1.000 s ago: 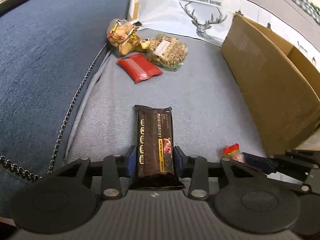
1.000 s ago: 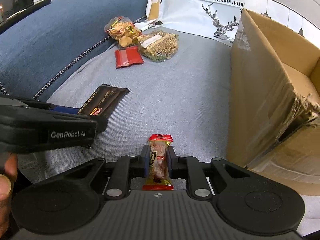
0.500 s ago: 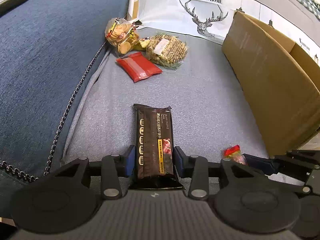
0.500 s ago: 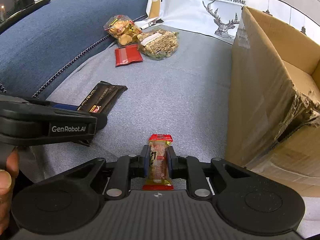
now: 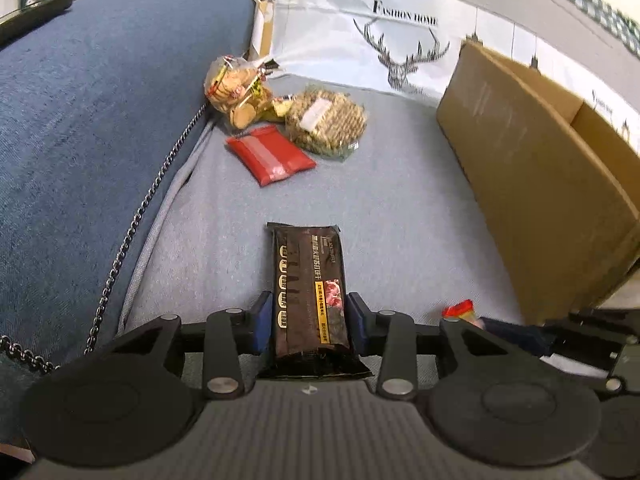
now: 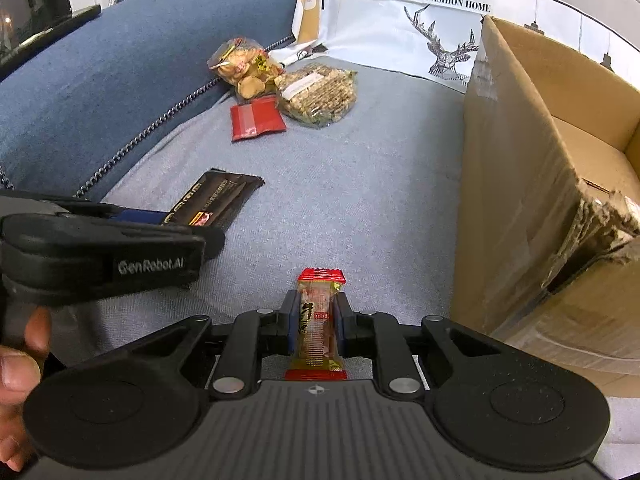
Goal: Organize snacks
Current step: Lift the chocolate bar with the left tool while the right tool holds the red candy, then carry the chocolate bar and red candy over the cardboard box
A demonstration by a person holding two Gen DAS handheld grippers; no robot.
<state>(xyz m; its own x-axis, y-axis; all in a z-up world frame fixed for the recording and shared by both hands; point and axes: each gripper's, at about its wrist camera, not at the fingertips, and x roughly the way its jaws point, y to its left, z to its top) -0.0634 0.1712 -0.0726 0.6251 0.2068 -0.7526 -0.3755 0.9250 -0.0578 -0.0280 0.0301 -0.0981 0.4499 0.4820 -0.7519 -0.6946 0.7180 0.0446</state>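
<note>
My left gripper point(image 5: 308, 316) is shut on a dark brown snack bar point(image 5: 310, 288), held over the grey sofa seat; the bar also shows in the right wrist view point(image 6: 216, 202). My right gripper point(image 6: 316, 314) is shut on a small red-and-gold wrapped snack point(image 6: 318, 316), whose red end shows in the left wrist view point(image 5: 458, 309). An open cardboard box point(image 6: 516, 168) stands to the right, also in the left wrist view point(image 5: 532, 176). A red packet point(image 5: 270, 157), a cookie bag point(image 5: 236, 88) and a bag of cereal bars point(image 5: 326, 120) lie at the back of the seat.
The blue sofa backrest point(image 5: 80, 120) with a metal chain trim point(image 5: 152, 192) rises on the left. A white "Fashion Home" bag point(image 6: 400, 12) stands behind the snacks. The left gripper's body point(image 6: 100, 256) and a hand fill the left of the right wrist view.
Both grippers have risen and moved slightly forward with their snacks still held. The snacks at the back have not moved.
</note>
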